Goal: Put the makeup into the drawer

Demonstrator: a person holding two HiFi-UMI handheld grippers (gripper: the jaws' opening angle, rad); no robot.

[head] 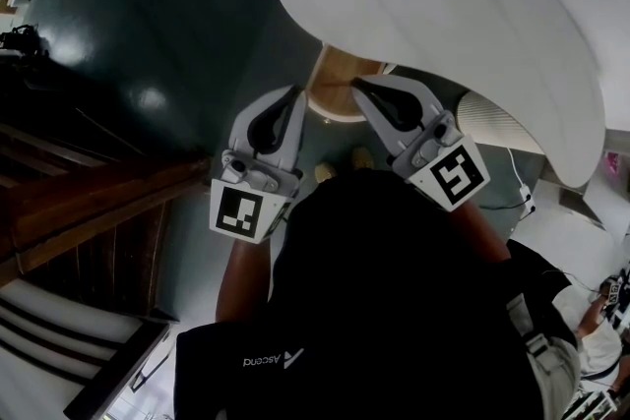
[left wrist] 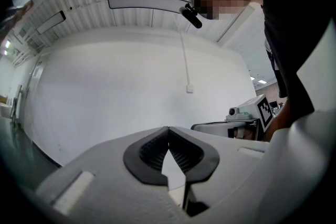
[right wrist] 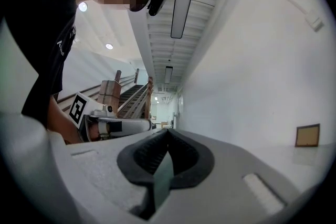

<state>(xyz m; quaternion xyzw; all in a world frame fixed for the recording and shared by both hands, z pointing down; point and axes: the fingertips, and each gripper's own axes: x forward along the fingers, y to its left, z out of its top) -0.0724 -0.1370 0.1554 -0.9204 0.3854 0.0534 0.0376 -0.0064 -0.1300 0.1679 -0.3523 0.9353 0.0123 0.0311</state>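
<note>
I cannot see the makeup in any view, nor the drawer it should go into; neither lies on the stretch of white table (head: pixel 443 25) below me, though most of that table is out of frame. I expect small, light cases with hard, smooth shells, likely to slip or pop loose if squeezed at an edge. So I would take each one across the middle of its body, on its flattest sides, with a gentle squeeze, and keep lids and caps away from the pads.

My left gripper (left wrist: pixel 168 131) has its jaws brought together, tips meeting, with nothing between the ribbed pads. My right gripper (right wrist: pixel 167 132) is the same: tips touching, nothing held. I hold both near my chest, just short of the table's edge, the two side by side and apart.

Under the table's edge sits what I take to be its round wooden base (head: pixel 335 79). The dark floor (head: pixel 148 44) spreads left of the table, and the wooden stairs (head: pixel 89 202) rise further left.
</note>
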